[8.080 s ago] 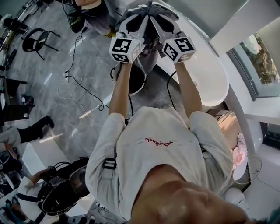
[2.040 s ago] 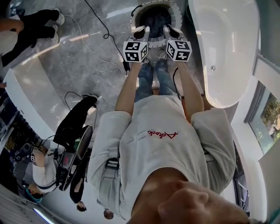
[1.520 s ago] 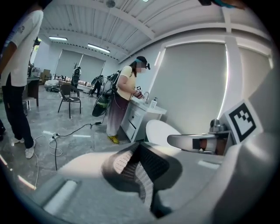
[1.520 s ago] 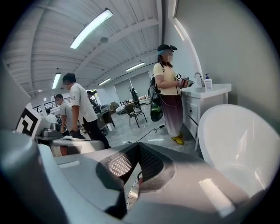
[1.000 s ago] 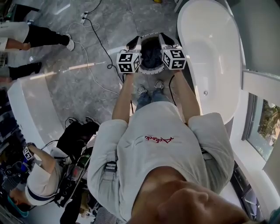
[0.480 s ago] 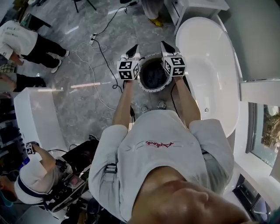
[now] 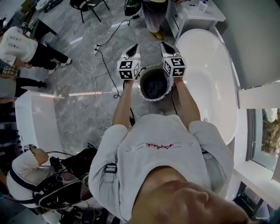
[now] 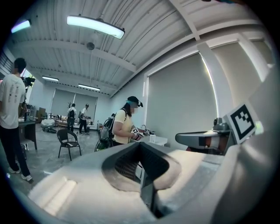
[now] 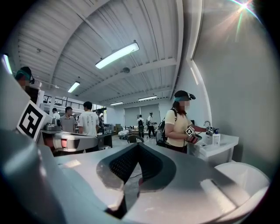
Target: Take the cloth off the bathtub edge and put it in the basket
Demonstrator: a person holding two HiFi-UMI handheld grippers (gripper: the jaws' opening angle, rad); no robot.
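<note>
Head view: basket (image 7: pixel 154 99) between bathtub (image 7: pixel 211 81) and floor cables (image 7: pixel 93 78), chair (image 7: pixel 87 5) beyond.

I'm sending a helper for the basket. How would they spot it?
Find the white oval bathtub. The basket stands on the floor beside it. Its round pale rim and dark cloth inside set it apart from the black chair farther off.

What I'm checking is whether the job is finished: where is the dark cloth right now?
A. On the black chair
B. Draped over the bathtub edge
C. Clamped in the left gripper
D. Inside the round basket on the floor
D: the head view shows the dark cloth lying inside the basket, the bathtub rim is bare, and the left gripper and right gripper are shut on nothing.
</note>
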